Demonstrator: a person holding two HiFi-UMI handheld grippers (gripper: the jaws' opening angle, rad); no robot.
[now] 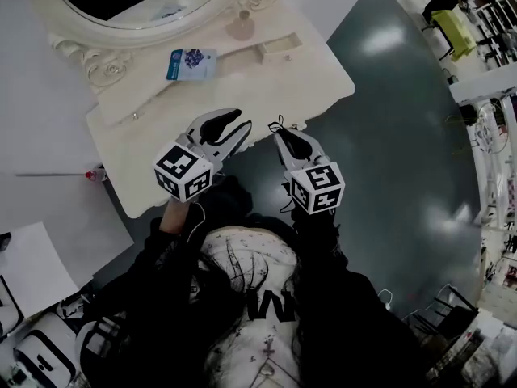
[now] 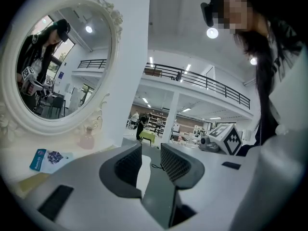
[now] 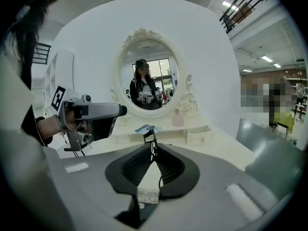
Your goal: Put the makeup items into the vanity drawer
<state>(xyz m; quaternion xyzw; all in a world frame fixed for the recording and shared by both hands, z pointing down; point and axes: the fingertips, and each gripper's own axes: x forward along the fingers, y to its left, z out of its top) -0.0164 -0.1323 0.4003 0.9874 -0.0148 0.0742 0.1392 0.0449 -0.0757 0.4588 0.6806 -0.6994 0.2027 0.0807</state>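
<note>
A cream vanity table [image 1: 315, 79] carries an oval mirror [image 1: 73, 27], a blue packet [image 1: 191, 63], a pink bottle [image 1: 241, 27] and a small raised drawer [image 1: 280, 48]. In the right gripper view the packet [image 3: 143, 128] and the bottle [image 3: 177, 118] stand beyond the jaws. My right gripper [image 1: 280, 129] hovers at the table's front edge, shut on a thin black wire-like item [image 3: 149, 133] that sticks up from its tips [image 3: 151, 146]. To its left my left gripper [image 1: 236, 125] is over the tabletop, open with nothing between its pads [image 2: 130, 165].
Dark grey floor [image 1: 388, 152] lies right of and in front of the vanity. White tables [image 1: 48, 217] sit at the left, with a red-tipped pen [image 1: 95, 174] on one. Shelving and a yellow-green stand [image 1: 456, 31] are far right. A long low drawer unit [image 1: 161, 103] lines the tabletop's left.
</note>
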